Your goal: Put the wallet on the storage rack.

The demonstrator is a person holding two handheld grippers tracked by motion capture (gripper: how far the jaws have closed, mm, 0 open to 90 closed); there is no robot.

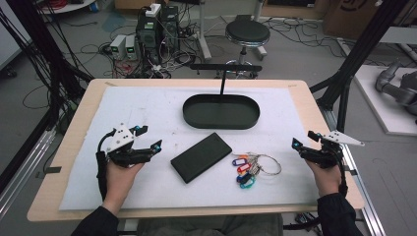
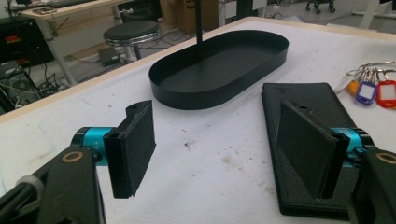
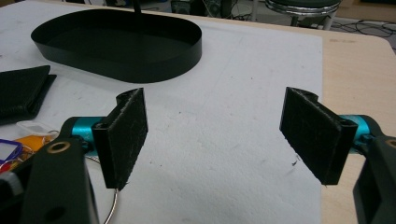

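Note:
A black oval tray [image 1: 221,112] with an upright T-shaped stand [image 1: 224,73] sits at the middle back of the white mat. In front of it lies a flat black wallet [image 1: 201,157], and to its right a bunch of keys with coloured tags [image 1: 251,167]. My left gripper [image 1: 149,138] rests at the mat's left, open and empty, its jaws pointing towards the wallet [image 2: 303,116] and tray [image 2: 219,65]. My right gripper [image 1: 302,140] rests near the mat's right edge, open and empty; the tray [image 3: 116,42] and wallet corner [image 3: 21,91] lie ahead of it.
The white mat [image 1: 147,108] covers most of the wooden table [image 1: 74,123]. A round stool [image 1: 247,34], computer boxes and many cables stand on the floor behind the table. Black frame posts rise at both sides.

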